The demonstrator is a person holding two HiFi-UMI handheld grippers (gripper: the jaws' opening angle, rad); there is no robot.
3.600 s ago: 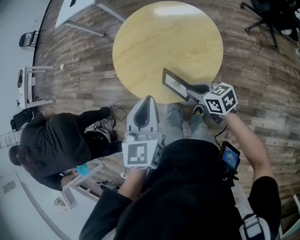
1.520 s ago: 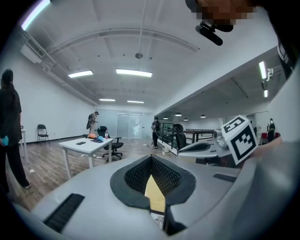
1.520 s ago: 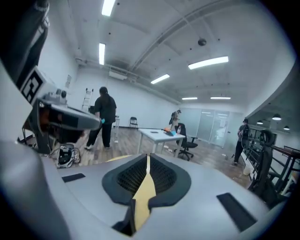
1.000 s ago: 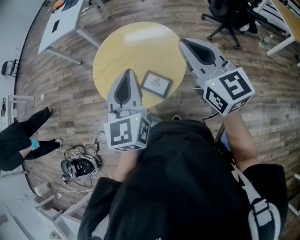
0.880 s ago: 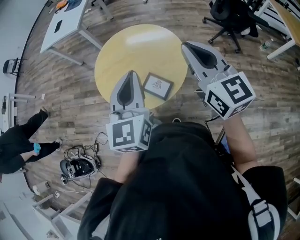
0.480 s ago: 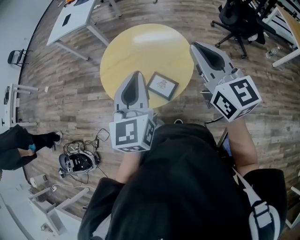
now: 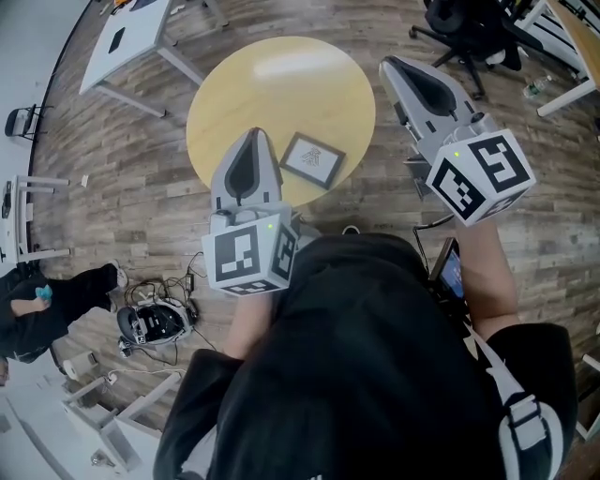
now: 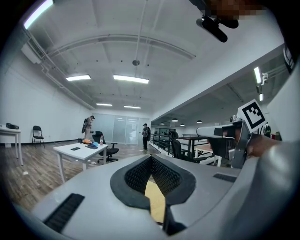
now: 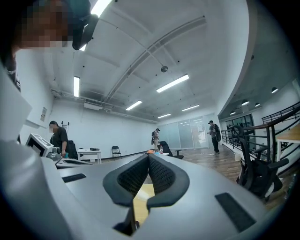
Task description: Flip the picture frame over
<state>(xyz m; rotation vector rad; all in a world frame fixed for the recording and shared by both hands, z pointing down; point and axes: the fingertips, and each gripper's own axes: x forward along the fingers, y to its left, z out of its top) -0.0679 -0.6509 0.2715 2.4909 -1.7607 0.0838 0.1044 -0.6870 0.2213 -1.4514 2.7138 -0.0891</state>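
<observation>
The picture frame (image 7: 312, 160) lies flat on the round yellow table (image 7: 272, 84), near its front edge, with a small drawing facing up. My left gripper (image 7: 253, 133) hovers just left of the frame, apart from it, its jaws shut and empty. My right gripper (image 7: 387, 64) is held off the table's right edge, over the floor, also shut on nothing. In the left gripper view the pads of the left gripper (image 8: 151, 158) meet at the tip, with yellow tabletop showing below. The right gripper view shows the right gripper (image 9: 148, 156) closed the same way.
A white desk (image 7: 131, 37) stands at the back left and an office chair (image 7: 469, 23) at the back right. Cables and gear (image 7: 155, 323) lie on the wooden floor at the left, near a person (image 7: 37, 314).
Earlier my right gripper held the frame tilted at the table's near edge. Now the frame lies flat and both grippers are clear of it. Over the last second they barely moved.
</observation>
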